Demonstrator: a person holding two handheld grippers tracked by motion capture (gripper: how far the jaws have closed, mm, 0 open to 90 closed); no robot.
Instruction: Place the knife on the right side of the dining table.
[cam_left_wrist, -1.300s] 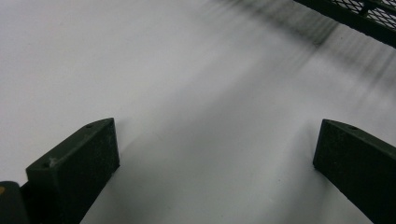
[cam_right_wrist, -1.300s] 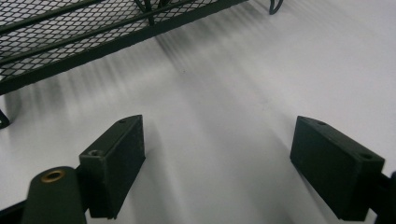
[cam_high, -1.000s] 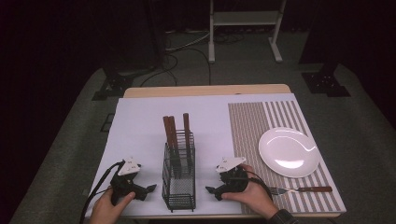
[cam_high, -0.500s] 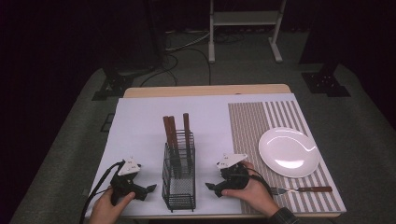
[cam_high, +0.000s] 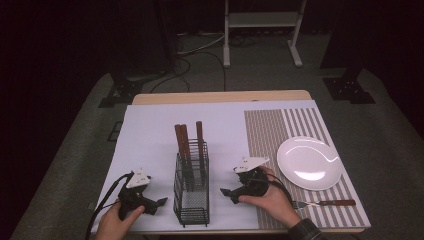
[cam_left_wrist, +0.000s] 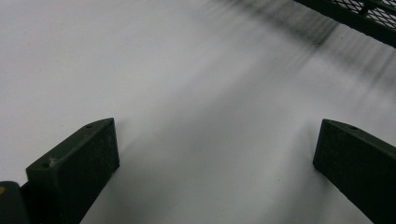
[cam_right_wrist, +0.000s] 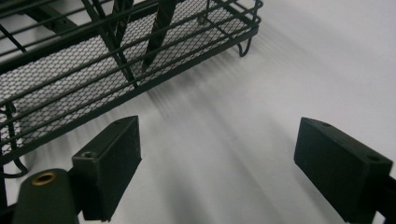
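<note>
the black wire caddy (cam_high: 191, 192) is standing on the white mat between both grippers, holding three brown-handled utensils (cam_high: 188, 144) upright. the left gripper (cam_high: 159, 202) and right gripper (cam_high: 226, 193) are resting beside it, jaws spread, grasping nothing.

— What is the caddy (cam_high: 191, 192) made of?
— Thin black wire with a fine mesh floor, matt. The handles (cam_high: 188, 141) standing in it look like reddish-brown wood.
— And the plate (cam_high: 309, 163)?
— Glossy white, smooth as glazed ceramic, with bright reflections.
— The surface under it?
— A ribbed, striped placemat (cam_high: 280, 130), woven-looking; beside it a smooth matt white sheet (cam_high: 150, 135).
— The left gripper (cam_high: 161, 202) and right gripper (cam_high: 225, 193)?
— Matt black plastic.
</note>
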